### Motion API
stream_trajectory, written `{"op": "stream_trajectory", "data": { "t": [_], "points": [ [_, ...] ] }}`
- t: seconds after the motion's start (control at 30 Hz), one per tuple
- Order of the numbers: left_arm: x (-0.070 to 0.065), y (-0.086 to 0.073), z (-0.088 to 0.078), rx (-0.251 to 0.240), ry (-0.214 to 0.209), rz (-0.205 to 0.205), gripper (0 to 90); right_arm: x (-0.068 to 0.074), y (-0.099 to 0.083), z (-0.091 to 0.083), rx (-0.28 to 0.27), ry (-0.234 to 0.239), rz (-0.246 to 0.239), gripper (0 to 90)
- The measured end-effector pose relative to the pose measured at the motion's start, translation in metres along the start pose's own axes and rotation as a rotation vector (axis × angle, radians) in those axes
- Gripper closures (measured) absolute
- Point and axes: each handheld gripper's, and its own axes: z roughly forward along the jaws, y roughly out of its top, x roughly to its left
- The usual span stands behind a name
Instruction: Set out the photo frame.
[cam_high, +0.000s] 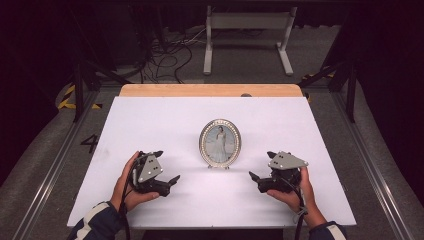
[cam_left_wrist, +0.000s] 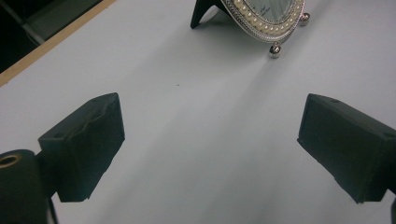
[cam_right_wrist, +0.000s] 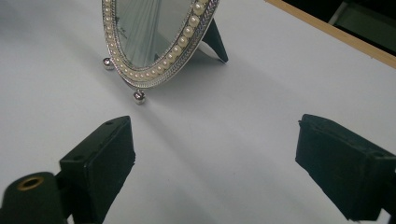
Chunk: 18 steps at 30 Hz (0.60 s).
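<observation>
Picture frame (cam_high: 220, 142) glossy silver metal, pearl-beaded; table (cam_high: 150, 125) matt white, smooth.

A picture frame (cam_high: 220, 142) is stood upright near the middle of the table (cam_high: 150, 120), propped by a stand (cam_right_wrist: 215, 42) behind it. The 2 grippers are held nearer the person: the left gripper (cam_high: 166, 167) to its left, the right gripper (cam_high: 261, 166) to its right, both apart from it.

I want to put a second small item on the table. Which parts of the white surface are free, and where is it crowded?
The white table top is bare behind the oval photo frame up to the wooden edge, and along both far sides. The near middle strip is tight: the frame stands there between the left gripper and the right gripper, both with open jaws.
</observation>
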Motion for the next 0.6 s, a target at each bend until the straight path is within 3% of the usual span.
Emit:
{"op": "stream_trajectory", "data": {
  "t": [0.6],
  "points": [
    [0.011,-0.029,-0.03,0.012,0.026,-0.039,7.4,-0.003,-0.017,-0.01,0.024,-0.059,-0.021,12.1]
  ]
}}
